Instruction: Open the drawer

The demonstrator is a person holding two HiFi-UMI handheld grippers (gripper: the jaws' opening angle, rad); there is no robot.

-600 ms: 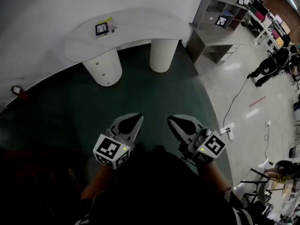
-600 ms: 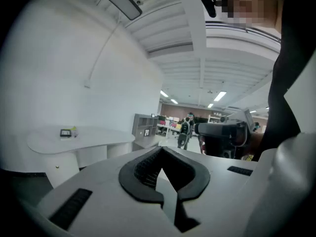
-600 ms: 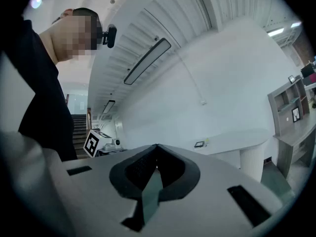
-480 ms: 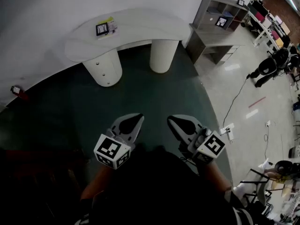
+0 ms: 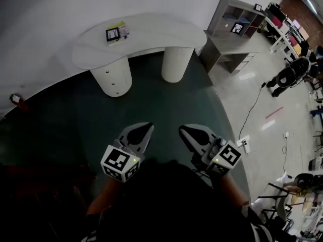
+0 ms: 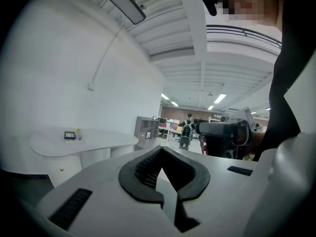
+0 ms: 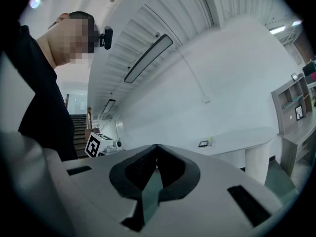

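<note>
Head view, then: what does the desk look like?

— It's a smooth white curved-top desk [image 5: 151, 32]. It stands on a rounded white drawer pedestal [image 5: 113, 77] with small knobs and a ribbed white column [image 5: 176, 62], over a matte dark green floor [image 5: 166, 105].

And the tongs?

— The left gripper [image 5: 149, 128] and right gripper [image 5: 183, 130] are both pressed together, pinching nothing and touching nothing.

The hands?

— Side by side, low before the person's body, roughly level. The drawers are well apart from them.

Desk [image 5: 151, 29] against wall [image 5: 50, 24], drawer pedestal [image 5: 112, 77] under its left end, shelf unit [image 5: 237, 21] right
</note>
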